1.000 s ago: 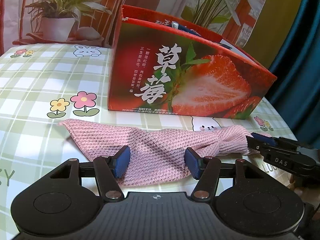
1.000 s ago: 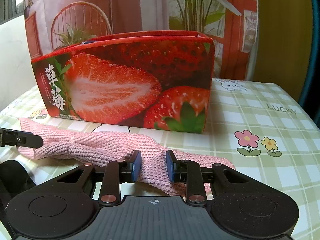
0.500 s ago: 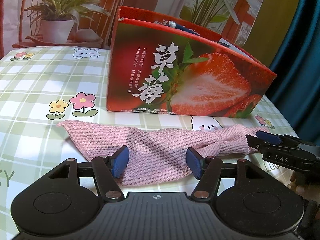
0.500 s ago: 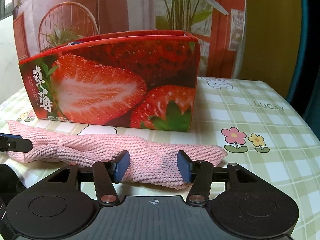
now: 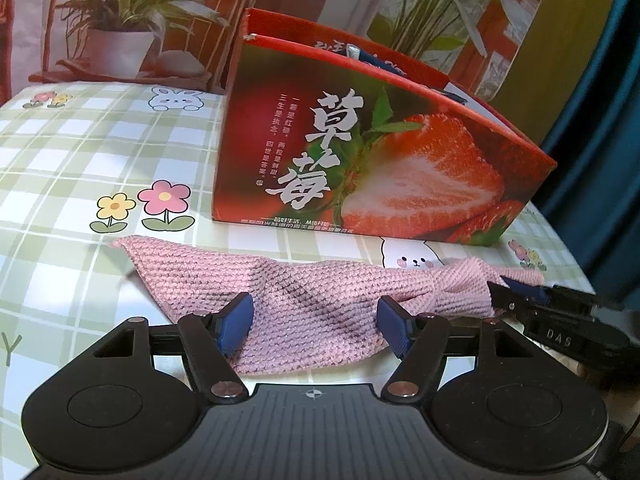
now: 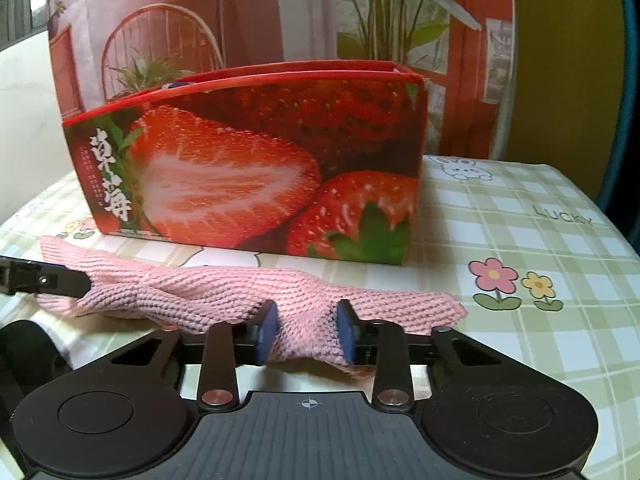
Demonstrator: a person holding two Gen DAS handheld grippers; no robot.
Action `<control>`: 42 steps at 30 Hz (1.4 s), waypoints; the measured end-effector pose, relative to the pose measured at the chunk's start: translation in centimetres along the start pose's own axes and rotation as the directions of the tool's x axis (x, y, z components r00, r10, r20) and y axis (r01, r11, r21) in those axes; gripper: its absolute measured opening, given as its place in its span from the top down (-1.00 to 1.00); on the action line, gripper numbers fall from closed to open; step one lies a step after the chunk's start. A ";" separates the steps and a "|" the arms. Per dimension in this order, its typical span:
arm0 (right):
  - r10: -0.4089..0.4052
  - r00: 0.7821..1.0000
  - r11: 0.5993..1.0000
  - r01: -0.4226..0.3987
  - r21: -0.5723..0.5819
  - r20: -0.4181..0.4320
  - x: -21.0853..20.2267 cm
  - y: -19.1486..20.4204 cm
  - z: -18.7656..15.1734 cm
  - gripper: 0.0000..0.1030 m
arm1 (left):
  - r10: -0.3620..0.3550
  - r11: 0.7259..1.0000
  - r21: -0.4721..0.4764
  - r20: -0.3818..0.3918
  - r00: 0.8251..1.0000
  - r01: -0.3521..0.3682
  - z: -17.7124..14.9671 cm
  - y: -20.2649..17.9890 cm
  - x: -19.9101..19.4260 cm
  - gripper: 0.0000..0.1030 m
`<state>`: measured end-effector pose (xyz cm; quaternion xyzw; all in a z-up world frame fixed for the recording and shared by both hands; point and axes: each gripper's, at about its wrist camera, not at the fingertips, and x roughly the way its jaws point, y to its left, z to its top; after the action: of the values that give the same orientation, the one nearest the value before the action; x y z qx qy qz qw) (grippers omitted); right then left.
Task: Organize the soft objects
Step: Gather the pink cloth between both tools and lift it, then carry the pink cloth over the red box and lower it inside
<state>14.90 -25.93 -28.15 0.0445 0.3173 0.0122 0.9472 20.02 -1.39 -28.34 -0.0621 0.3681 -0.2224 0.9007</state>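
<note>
2 handheld grippers work on 1 pink knitted cloth that lies stretched out on a table covered with a green and white checked tablecloth. The tablecloth is printed with small flowers, rabbits and the word LUCKY.

The cloth lies flat in a long strip, just in front of a red strawberry box that stands upright further in on the table. The box is open at the top and shows a large sliced strawberry and white Chinese lettering on its front. The cloth runs parallel to that front, close to it but not touching. In the right wrist view the same cloth tapers to a point that ends short of a printed pink flower, toward the table's right edge.

The left gripper sits low over the near edge of the cloth. Its 2 blue pads stand wide apart with cloth between them, and its jaws are opening; the pads do not squeeze the fabric.

The right gripper is further along the cloth toward its right end. Its jaws are closing, and the blue pads pinch a bunched fold of the knit between them, so the fabric puckers up at that spot.

Behind the table stand a potted plant in a white pot, a tall leafy plant and a curved wire chair back.
</note>
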 end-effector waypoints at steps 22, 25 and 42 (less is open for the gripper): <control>0.104 0.984 0.994 -0.108 0.014 0.148 -4.7 -0.2 2.0 0.78 | -0.103 0.993 0.064 0.123 0.987 0.096 1.7 -2.2 -4.1 0.42; 0.117 0.972 0.993 -0.122 0.012 0.202 -6.1 -0.6 3.5 0.78 | -0.119 0.991 0.086 0.188 0.975 0.105 3.7 -2.6 -5.9 0.42; 0.120 0.963 0.992 -0.104 -0.076 0.243 -3.4 -1.7 14.6 0.78 | -0.105 0.974 0.210 0.100 0.989 0.082 14.8 -4.9 -2.1 0.41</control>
<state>20.98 -28.87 -14.63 0.0339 0.1935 0.0699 0.9780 27.15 -5.61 -14.98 0.0017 0.2894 -0.2974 0.9098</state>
